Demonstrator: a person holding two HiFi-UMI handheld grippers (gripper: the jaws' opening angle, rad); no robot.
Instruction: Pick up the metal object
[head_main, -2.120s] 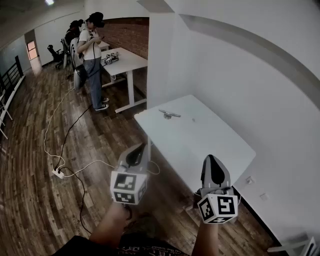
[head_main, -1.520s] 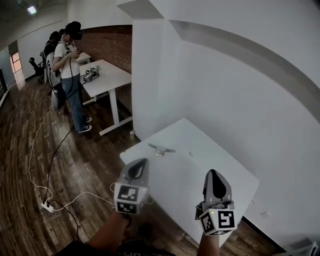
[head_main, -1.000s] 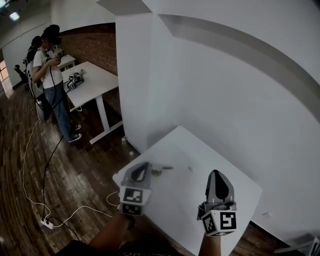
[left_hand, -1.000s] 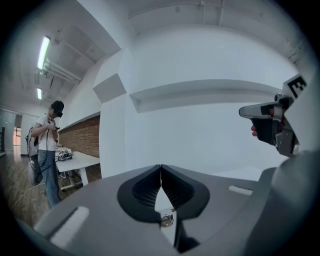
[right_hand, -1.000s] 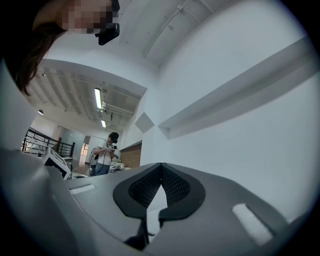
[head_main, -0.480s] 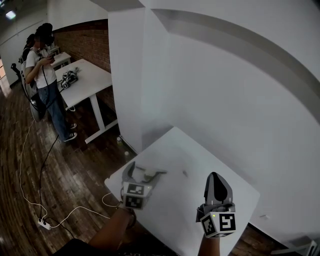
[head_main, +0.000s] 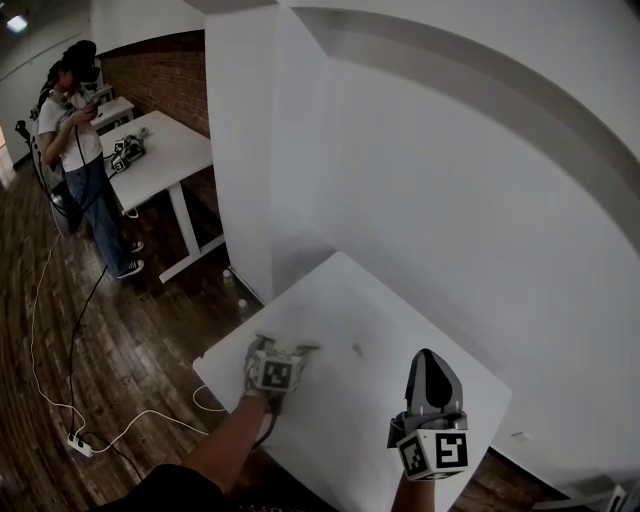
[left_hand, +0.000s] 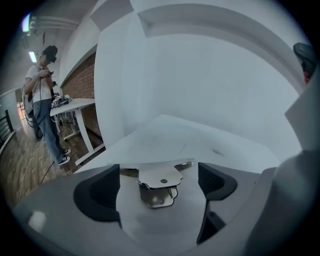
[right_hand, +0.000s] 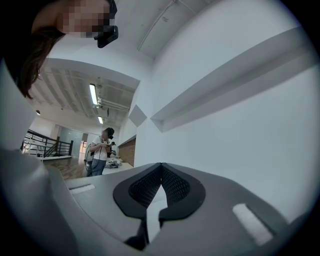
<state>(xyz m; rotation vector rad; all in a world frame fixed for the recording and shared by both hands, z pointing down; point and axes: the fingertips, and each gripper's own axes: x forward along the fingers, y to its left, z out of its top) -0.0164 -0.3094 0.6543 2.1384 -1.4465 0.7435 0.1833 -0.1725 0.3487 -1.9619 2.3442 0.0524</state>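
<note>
Steel bracket (left_hand: 161, 176), thin, stiff and probably light, sits near the white tabletop's (head_main: 400, 320) edge, untouched between the left tool's (left_hand: 159, 189) opening jaws. Its slick folded middle looks the surest hold. Right tool (right_hand: 161, 187) hovers pressed together, empty.

Right gripper (head_main: 428, 358): grey shell, black ribbed fingers (right_hand: 145, 187), white cube (head_main: 433, 452) bearing black square markers; dark sleeve (head_main: 160, 492).
</note>
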